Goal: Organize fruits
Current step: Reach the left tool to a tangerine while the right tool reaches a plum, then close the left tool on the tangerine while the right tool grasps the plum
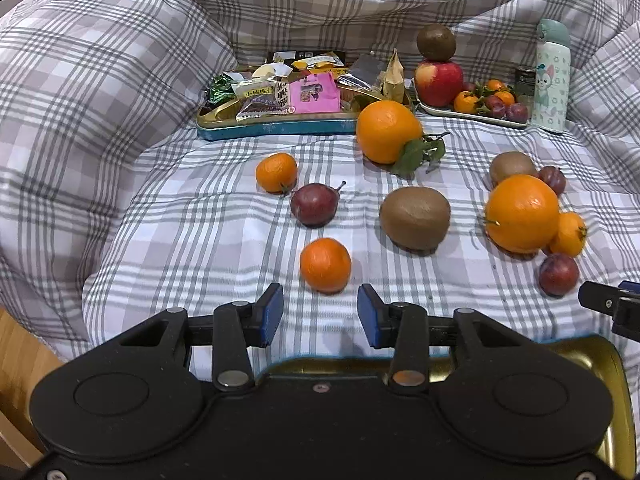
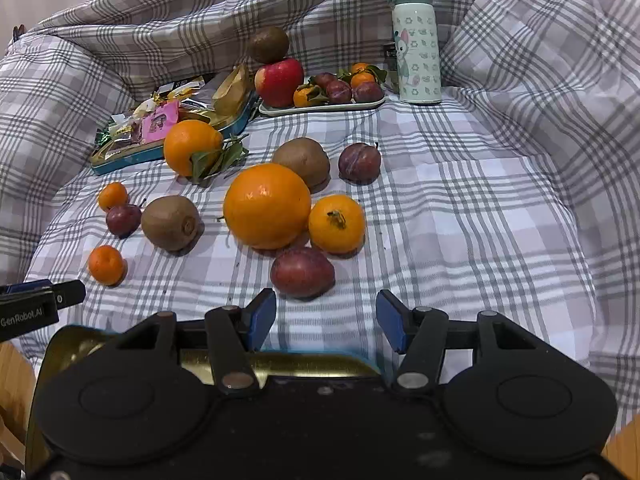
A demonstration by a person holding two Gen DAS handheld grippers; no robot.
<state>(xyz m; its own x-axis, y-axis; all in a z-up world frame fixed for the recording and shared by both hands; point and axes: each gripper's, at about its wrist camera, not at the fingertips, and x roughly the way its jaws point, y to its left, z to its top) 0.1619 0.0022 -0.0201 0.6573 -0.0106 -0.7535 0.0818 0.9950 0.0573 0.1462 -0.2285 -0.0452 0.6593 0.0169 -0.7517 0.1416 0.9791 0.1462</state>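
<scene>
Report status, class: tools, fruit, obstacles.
Left tool open, small mandarin just ahead. Right tool open, plum just ahead. Loose fruit on plaid cloth; nothing blocking.

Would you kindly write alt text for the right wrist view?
The open right gripper hovers over a plaid cloth, a reddish plum lying just ahead of its blue pads. Behind are a large orange, kiwis and mandarins, then a fruit tray and a lidded bottle.
</scene>
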